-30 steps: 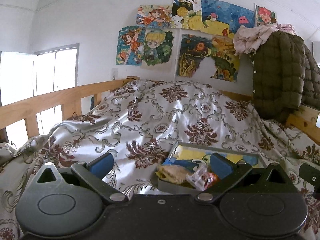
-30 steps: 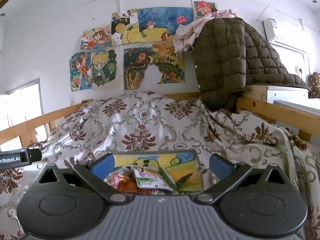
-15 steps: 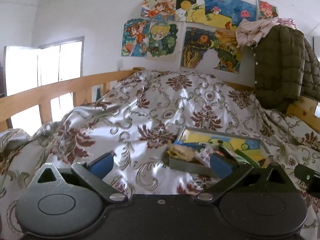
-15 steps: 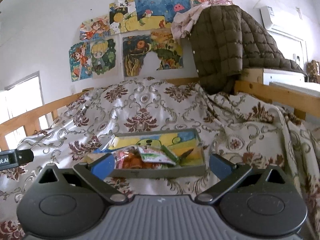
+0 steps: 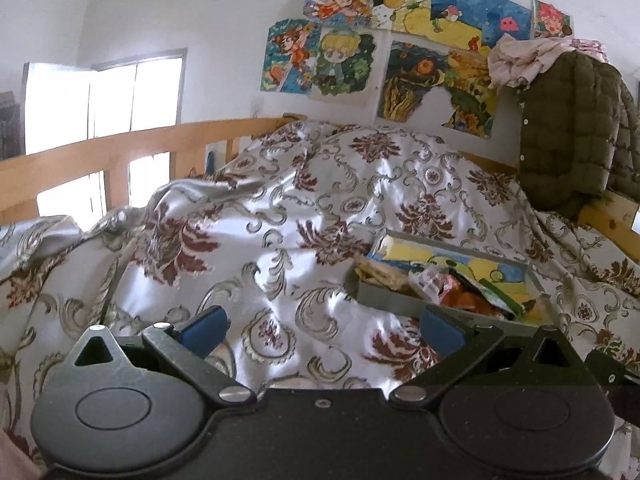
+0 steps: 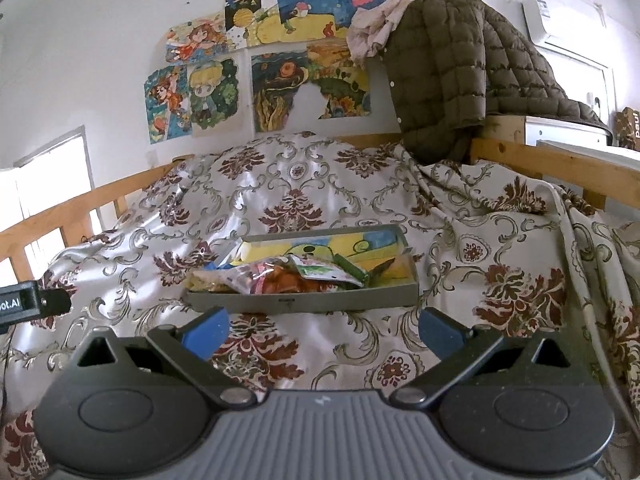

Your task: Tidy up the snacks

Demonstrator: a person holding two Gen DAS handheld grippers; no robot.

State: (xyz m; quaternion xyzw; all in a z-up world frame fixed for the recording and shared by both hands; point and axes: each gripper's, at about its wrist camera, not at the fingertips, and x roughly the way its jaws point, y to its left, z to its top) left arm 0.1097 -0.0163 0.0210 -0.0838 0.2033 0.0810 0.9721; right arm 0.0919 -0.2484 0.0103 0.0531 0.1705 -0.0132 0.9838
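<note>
A grey tin point(image 6: 304, 300) with a picture-lined bottom was seen lying on the bedspread point(image 6: 296, 208) of a bed, and the snacks point(image 6: 280, 278) were piled inside it toward its left end. The right hand-held gripper point(image 6: 322, 330) was held just short of the tin's near wall, its jaws spread wide and nothing held between them. The left hand-held gripper point(image 5: 322, 330) was likewise spread wide and empty, over bare bedspread point(image 5: 280, 240), with the tin point(image 5: 384, 294) ahead to its right.
</note>
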